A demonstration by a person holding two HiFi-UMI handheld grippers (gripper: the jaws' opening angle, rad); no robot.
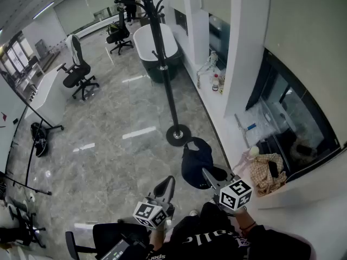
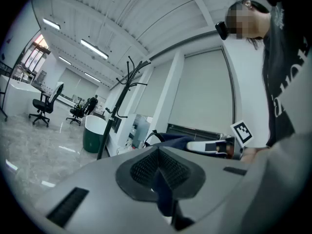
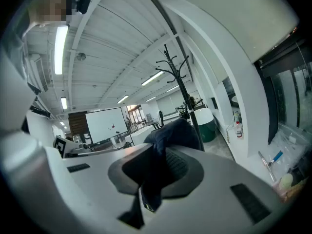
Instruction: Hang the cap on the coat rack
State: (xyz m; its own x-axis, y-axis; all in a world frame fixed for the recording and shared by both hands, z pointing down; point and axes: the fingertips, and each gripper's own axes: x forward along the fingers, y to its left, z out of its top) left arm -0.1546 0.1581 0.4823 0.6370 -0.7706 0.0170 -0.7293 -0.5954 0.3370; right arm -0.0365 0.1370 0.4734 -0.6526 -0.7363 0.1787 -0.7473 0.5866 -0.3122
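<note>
The black coat rack (image 1: 167, 80) stands on the marble floor ahead, its round base (image 1: 178, 135) just beyond the cap. The dark navy cap (image 1: 196, 164) hangs from my right gripper (image 1: 209, 175), which is shut on its fabric; in the right gripper view the cap (image 3: 175, 133) bulges out past the pinching jaws (image 3: 158, 152), with the coat rack (image 3: 181, 82) behind it. My left gripper (image 1: 165, 188) is held lower left of the cap, shut and apart from it. The left gripper view shows its closed jaws (image 2: 158, 152), the cap (image 2: 170, 139) and the coat rack (image 2: 117, 106) farther off.
A dark green tub (image 1: 154, 50) sits behind the rack. Office chairs (image 1: 78, 72) stand at left, and a person (image 1: 129, 1) is far back. A white ledge (image 1: 225, 110) with bottles (image 1: 216, 83) runs along the right, with a checked cloth (image 1: 267, 172) near me.
</note>
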